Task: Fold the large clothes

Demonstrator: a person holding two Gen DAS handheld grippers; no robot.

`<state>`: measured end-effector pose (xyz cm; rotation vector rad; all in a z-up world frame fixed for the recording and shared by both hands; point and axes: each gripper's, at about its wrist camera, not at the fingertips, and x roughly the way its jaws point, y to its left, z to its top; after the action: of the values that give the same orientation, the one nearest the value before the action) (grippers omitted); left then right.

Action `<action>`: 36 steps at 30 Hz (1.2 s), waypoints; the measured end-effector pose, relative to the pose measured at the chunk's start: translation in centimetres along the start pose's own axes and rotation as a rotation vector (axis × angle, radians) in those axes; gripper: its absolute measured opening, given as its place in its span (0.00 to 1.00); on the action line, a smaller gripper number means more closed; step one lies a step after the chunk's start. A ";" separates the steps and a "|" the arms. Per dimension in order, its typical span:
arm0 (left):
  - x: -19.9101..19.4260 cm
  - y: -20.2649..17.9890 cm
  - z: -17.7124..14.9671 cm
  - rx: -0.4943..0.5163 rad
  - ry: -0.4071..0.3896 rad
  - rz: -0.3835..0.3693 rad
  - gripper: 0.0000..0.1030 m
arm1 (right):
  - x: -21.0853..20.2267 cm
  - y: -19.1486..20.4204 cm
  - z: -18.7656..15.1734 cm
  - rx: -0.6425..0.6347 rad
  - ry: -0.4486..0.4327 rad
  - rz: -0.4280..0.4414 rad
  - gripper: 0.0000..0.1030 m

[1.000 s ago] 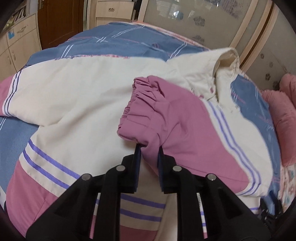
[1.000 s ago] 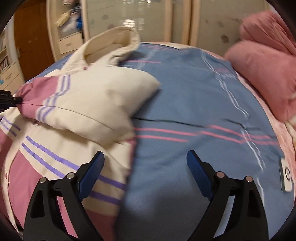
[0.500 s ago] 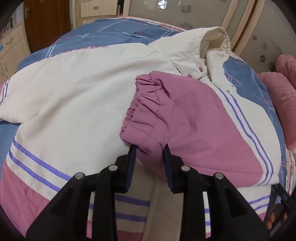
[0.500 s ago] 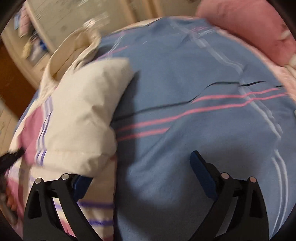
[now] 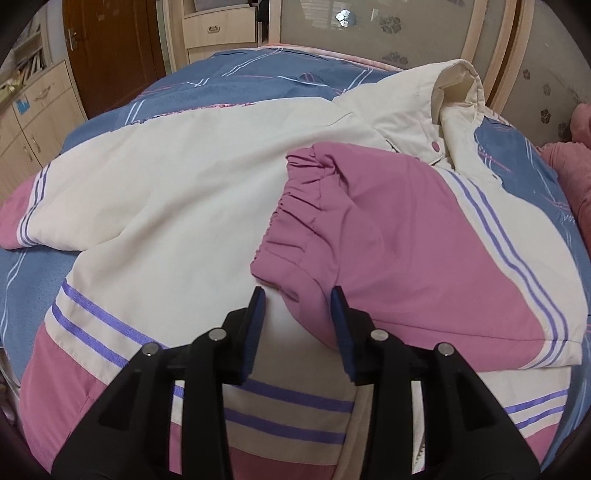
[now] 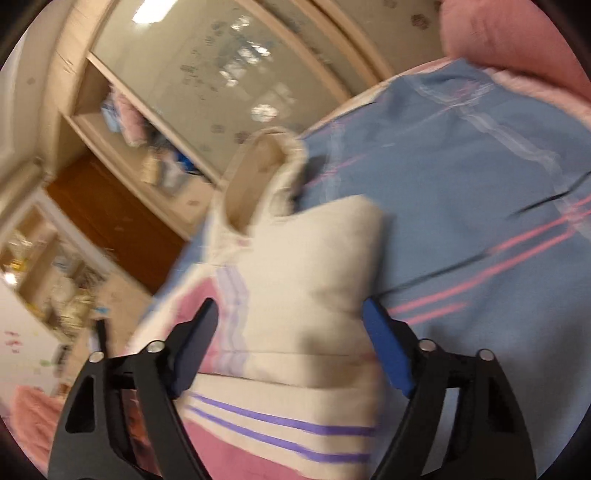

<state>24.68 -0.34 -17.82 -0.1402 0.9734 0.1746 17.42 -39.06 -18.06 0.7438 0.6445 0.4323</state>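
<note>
A cream and pink padded jacket with purple stripes lies spread on the bed. Its right sleeve is folded across the chest, the pink elastic cuff resting on the cream body. My left gripper is open, its jaws either side of the cuff's lower edge, not clamping it. In the right wrist view the jacket's folded shoulder and collar show, blurred. My right gripper is wide open and empty, tilted, above that shoulder.
The bed has a blue sheet with pink and white stripes. Pink pillows lie at its head. A wardrobe with glass doors, a brown door and drawers stand beyond the bed.
My left gripper has opened and let go of the pink cuff, which now lies on the jacket. My right gripper has swung left and tilted, moving over the jacket's folded shoulder.
</note>
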 end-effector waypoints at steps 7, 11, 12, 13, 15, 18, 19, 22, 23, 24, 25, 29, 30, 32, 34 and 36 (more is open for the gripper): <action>1.0 0.0 -0.2 0.005 0.008 0.025 0.50 | 6.3 0.3 -2.4 -0.054 0.252 -0.271 0.42; 0.1 0.1 -0.3 -0.015 -0.002 0.018 0.49 | 5.3 1.2 -2.1 -0.103 0.222 -0.312 0.31; -0.6 0.3 -0.2 -0.028 -0.016 -0.002 0.49 | 4.7 1.5 -1.9 -0.112 0.196 -0.299 0.34; -1.3 0.4 -0.1 -0.035 -0.031 -0.016 0.49 | 4.1 1.8 -1.9 -0.123 0.165 -0.288 0.36; -3.2 0.5 0.3 -0.041 -0.090 -0.053 0.49 | 2.6 2.5 -1.9 -0.166 0.091 -0.287 0.55; -4.4 -0.1 1.2 -0.032 -0.131 -0.117 0.60 | 2.7 3.6 -2.2 -0.225 0.049 -0.309 0.61; -4.3 -0.4 1.5 -0.023 -0.129 -0.121 0.60 | 3.2 3.6 -2.3 -0.226 0.062 -0.310 0.61; -2.4 -1.6 2.1 -0.012 -0.068 -0.165 0.51 | 5.3 3.7 -2.9 -0.241 0.104 -0.353 0.61; -1.1 -2.0 2.2 -0.010 -0.024 -0.181 0.49 | 6.2 3.8 -2.9 -0.256 0.120 -0.384 0.61; -0.1 -2.2 2.1 -0.009 0.000 -0.172 0.49 | 6.8 3.7 -3.2 -0.268 0.132 -0.404 0.61; 1.2 -2.4 2.1 -0.007 0.026 -0.153 0.49 | 7.1 3.5 -3.4 -0.282 0.143 -0.422 0.61; 3.8 -2.5 1.7 0.008 0.040 -0.136 0.50 | 8.4 3.7 -4.5 -0.352 0.170 -0.482 0.61; 3.9 -2.5 1.8 0.007 0.036 -0.132 0.50 | 8.5 3.9 -4.5 -0.365 0.170 -0.491 0.61; 3.9 -2.6 1.9 0.007 0.038 -0.128 0.50 | 8.0 4.3 -4.5 -0.373 0.129 -0.486 0.61; 3.7 -2.5 1.7 0.021 0.035 -0.125 0.50 | 6.9 5.6 -4.3 -0.394 0.059 -0.434 0.61; 3.6 -2.5 1.8 0.037 0.029 -0.126 0.50 | 7.1 6.0 -4.2 -0.389 0.057 -0.443 0.61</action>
<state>28.63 -2.14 -19.77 -0.1698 0.9932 0.0391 18.91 -29.03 -18.71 0.2077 0.7297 0.1602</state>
